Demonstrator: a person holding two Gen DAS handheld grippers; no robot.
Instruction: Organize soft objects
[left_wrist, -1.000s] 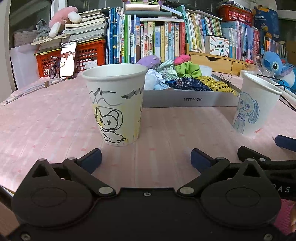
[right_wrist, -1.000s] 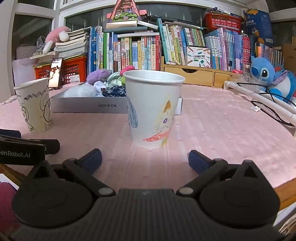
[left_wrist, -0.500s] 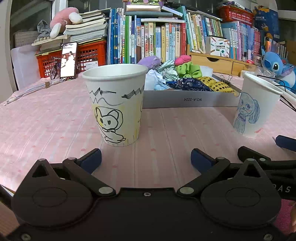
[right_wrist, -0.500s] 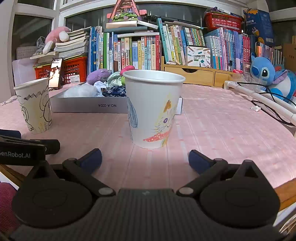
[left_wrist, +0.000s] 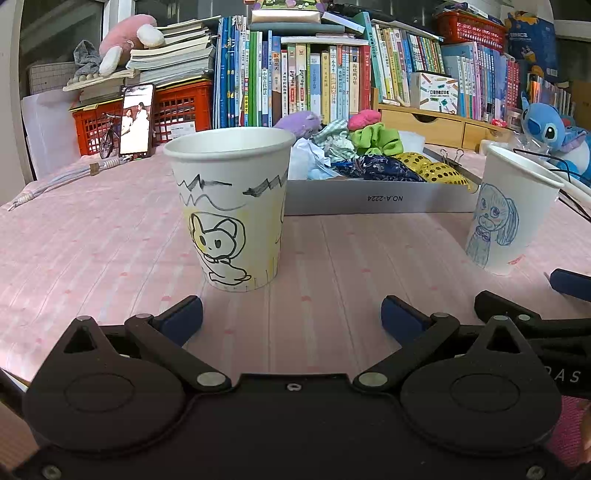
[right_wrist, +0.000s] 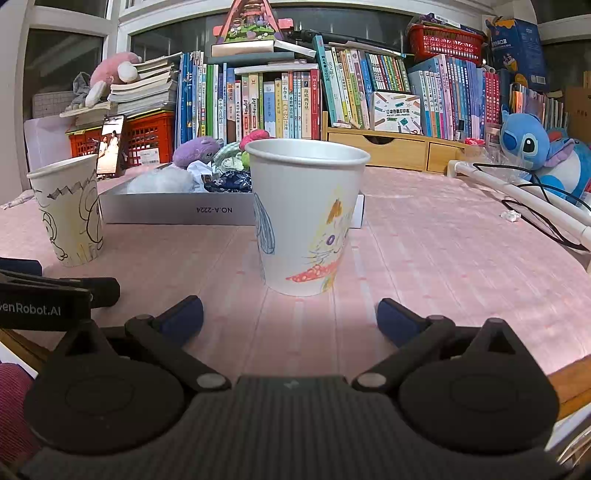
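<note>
Pink cloth (left_wrist: 92, 236) with thin stripes and small dots is spread over the whole table. Along the far side, at twelve o'clock, a long row of books (left_wrist: 314, 81) is stood upright, and more books are piled flat at eleven o'clock. A pink plush toy (left_wrist: 125, 40) is laid on top of that pile. Under it a red crate (left_wrist: 181, 107) is seen, with a phone (left_wrist: 136, 120) leaned upright against it. At two o'clock a small wooden drawer box (right_wrist: 391, 149) is set, and a blue plush toy (right_wrist: 532, 147) is sat near the table's right edge beside white tubes and black cords.

A flat grey box (left_wrist: 380, 199) is placed in the middle of the table, past the cups. The soft things (left_wrist: 373, 155) are heaped inside it: purple, pink, green, dark blue and yellow dotted ones.

Two paper cups are stood upright in front of the box. A cup with a yellow animal drawing (left_wrist: 229, 210) is set at twelve o'clock from the left gripper (left_wrist: 291, 319). A cup with a blue dog drawing (left_wrist: 509, 210) is set at twelve o'clock from the right gripper (right_wrist: 290, 317).

Both grippers are held low over the cloth, side by side. On each, the fingers are spread wide, and nothing is held between them.
</note>
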